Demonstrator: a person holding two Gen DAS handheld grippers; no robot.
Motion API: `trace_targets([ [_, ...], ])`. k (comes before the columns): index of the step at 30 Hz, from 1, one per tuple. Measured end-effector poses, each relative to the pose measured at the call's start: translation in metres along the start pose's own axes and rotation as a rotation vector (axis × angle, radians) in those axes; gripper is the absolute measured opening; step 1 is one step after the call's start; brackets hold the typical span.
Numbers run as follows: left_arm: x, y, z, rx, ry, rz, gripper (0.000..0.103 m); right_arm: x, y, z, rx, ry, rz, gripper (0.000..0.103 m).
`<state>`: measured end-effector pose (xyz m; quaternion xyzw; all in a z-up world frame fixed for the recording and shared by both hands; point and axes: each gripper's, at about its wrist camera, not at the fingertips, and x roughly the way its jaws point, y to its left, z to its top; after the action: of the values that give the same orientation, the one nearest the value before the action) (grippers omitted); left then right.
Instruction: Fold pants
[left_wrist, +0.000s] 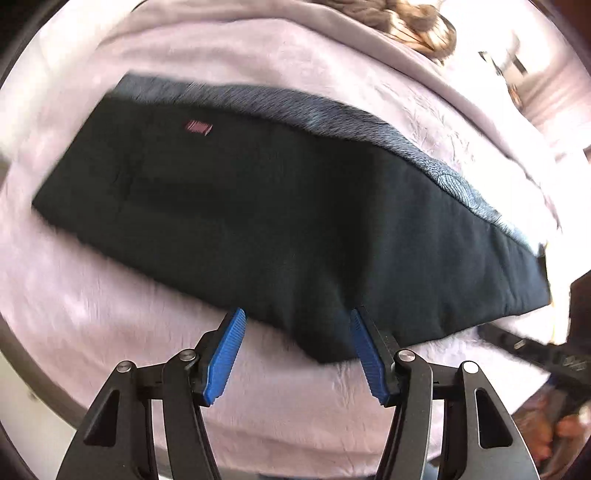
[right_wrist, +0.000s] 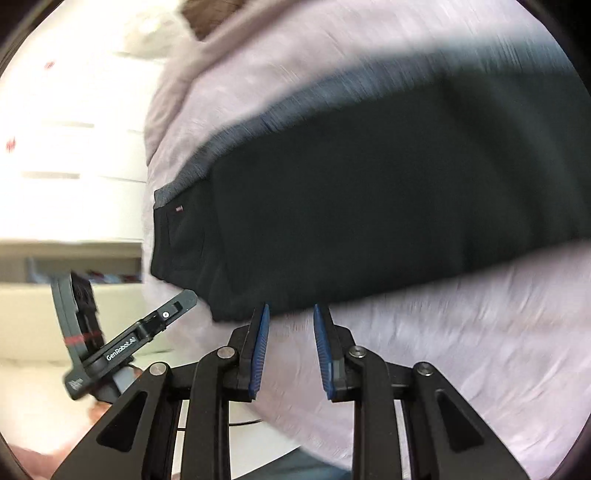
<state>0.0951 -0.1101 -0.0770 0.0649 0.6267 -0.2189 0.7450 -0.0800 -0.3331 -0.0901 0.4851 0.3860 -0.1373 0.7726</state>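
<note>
The dark pants (left_wrist: 277, 221) lie folded into a long band on a pale lilac bed cover (left_wrist: 110, 332), with a strip of grey-blue patterned fabric (left_wrist: 332, 114) showing along their far edge. A small reddish label (left_wrist: 198, 127) sits on the dark cloth near the far-left corner of the pants; its writing is too blurred to read.

The left gripper (left_wrist: 297, 317) hangs just short of the near edge of the pants, its blue ribbed pads (left_wrist: 225, 358) spread wide with nothing between them. Whether the right-hand pad touches the cloth cannot be told.

In the right wrist view the pants (right_wrist: 369, 203) fill the middle, and a tiny pale tag (right_wrist: 180, 209) shows beside the grey waistband (right_wrist: 192, 173), unreadable. The right gripper (right_wrist: 291, 314) sits at the near edge of the pants, its blue pads (right_wrist: 260, 350) parted by a moderate gap and holding nothing. To the left of the pants the other gripper's black body (right_wrist: 122, 347) appears, carrying white lettering that reads "GenRobot.AI". A white cabinet (right_wrist: 74, 166) stands beyond the left end of the pants.
</note>
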Motion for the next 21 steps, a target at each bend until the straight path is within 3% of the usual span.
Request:
trace_targets([
  [3, 0.024, -0.015, 0.009, 0.085, 0.007, 0.094, 0.061, 0.009, 0.010, 0.020, -0.071, -0.013, -0.106, 0.028],
  [4, 0.042, -0.023, 0.010, 0.129, 0.017, 0.168, 0.061, 0.013, 0.011, 0.024, -0.078, 0.009, -0.140, 0.027],
  [6, 0.056, -0.025, 0.007, 0.175, 0.015, 0.211, 0.065, 0.035, 0.002, 0.024, -0.086, 0.080, -0.195, 0.027],
  [9, 0.049, -0.020, 0.004, 0.199, 0.021, 0.206, 0.065, 0.029, 0.004, 0.022, -0.095, 0.097, -0.171, 0.027],
  [13, 0.023, -0.003, 0.012, 0.152, 0.027, 0.188, 0.065, 0.005, 0.014, 0.031, -0.114, 0.135, -0.154, 0.028],
  [17, -0.016, 0.016, 0.040, 0.130, -0.075, 0.195, 0.065, -0.012, 0.060, 0.059, -0.247, 0.096, -0.086, 0.028],
  [21, -0.028, 0.043, 0.091, 0.089, -0.158, 0.241, 0.065, 0.015, 0.120, 0.106, -0.398, 0.113, -0.072, 0.028],
])
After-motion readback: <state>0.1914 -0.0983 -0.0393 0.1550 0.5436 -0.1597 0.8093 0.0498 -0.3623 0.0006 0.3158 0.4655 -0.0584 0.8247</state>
